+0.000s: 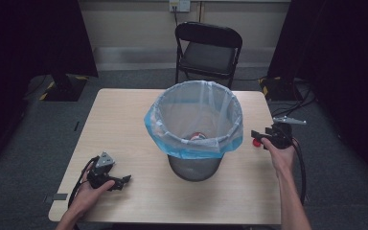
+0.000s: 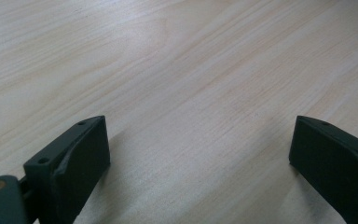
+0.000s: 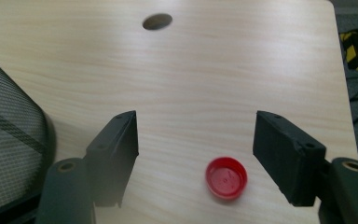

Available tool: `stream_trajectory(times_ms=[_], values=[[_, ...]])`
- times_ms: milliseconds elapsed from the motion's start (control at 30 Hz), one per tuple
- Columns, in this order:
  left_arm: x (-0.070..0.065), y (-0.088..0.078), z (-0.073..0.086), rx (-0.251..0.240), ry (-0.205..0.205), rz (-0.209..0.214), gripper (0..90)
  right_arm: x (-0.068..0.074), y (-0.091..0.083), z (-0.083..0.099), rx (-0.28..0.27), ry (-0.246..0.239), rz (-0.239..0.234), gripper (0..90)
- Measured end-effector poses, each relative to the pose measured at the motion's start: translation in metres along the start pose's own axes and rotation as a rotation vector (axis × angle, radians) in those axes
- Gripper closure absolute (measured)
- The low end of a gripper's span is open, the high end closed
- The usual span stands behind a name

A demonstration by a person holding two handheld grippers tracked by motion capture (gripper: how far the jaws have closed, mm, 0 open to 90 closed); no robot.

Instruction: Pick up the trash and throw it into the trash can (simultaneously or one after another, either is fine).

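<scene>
A: What is on the tabletop right now?

B: A mesh waste bin lined with a pale blue bag stands near the middle. A small red bottle cap lies flat, open side up I think, near the right edge, just beside the bin.

A: And the two tools?

B: The right gripper hangs low over the cap. Its fingers stand apart, wider than the cap, and hold nothing. The cap sits between them but nearer the right-hand one. The left gripper rests near the front left corner, fingers wide open over bare wood, holding nothing.

A: What could go wrong from here?

B: The cap is thin and lies flat, so the fingers must reach almost to the wood to catch its rim. If they close too high, they likely meet above it and miss. Because the cap is off centre, one finger would probably touch first and push it sideways, perhaps towards the right edge, which is near. A hard squeeze on the smooth rim could make it pop out.

A: Anything about the bin?

B: The gripper's left finger is close to the mesh wall. A sideways shift could knock the bin or snag the bag's overhang.
</scene>
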State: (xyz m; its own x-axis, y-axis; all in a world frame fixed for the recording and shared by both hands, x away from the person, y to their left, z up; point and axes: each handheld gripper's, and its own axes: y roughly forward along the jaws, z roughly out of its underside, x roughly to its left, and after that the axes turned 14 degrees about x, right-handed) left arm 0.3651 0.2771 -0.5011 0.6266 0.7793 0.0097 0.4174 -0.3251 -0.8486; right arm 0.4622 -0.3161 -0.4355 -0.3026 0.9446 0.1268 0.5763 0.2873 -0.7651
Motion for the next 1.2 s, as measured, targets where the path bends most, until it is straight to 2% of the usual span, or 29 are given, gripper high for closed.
stream_trajectory(times_ms=[200, 300, 367, 600, 667, 700, 867, 1033, 1100, 1200], values=[[0.000, 0.000, 0.000, 0.000, 0.000, -0.001, 4.6, -0.008, 0.015, 0.010, 0.058, 0.015, 0.031, 38.4], [0.000, 0.000, 0.000, -0.001, -0.001, 0.003, 4.6, -0.009, 0.021, 0.013, 0.070, 0.021, 0.021, 41.1], [0.000, 0.000, 0.000, 0.000, 0.001, 0.000, 4.6, -0.008, 0.025, 0.013, 0.091, 0.005, 0.059, 41.6], [0.000, 0.000, 0.000, 0.000, 0.000, 0.003, 4.6, -0.015, 0.041, 0.018, 0.126, 0.030, 0.067, 43.5], [0.000, 0.000, 0.000, -0.001, -0.001, 0.002, 4.6, -0.016, 0.043, 0.019, 0.124, 0.039, 0.053, 44.3], [0.000, 0.000, 0.000, -0.001, -0.001, 0.002, 4.6, -0.015, 0.046, 0.019, 0.140, 0.033, 0.077, 45.3], [0.000, 0.000, 0.000, 0.000, 0.000, 0.002, 4.6, -0.015, 0.049, 0.021, 0.140, 0.034, 0.085, 47.3], [0.000, 0.000, 0.000, 0.000, 0.000, 0.003, 4.6, -0.009, 0.050, 0.023, 0.145, -0.027, 0.149, 54.9], [0.000, 0.000, 0.000, 0.000, -0.001, 0.003, 4.6, -0.008, 0.049, 0.023, 0.141, -0.024, 0.146, 58.7], [0.000, 0.000, 0.000, 0.001, 0.001, 0.001, 4.6, -0.004, 0.048, 0.025, 0.144, -0.023, 0.138, 59.2]])
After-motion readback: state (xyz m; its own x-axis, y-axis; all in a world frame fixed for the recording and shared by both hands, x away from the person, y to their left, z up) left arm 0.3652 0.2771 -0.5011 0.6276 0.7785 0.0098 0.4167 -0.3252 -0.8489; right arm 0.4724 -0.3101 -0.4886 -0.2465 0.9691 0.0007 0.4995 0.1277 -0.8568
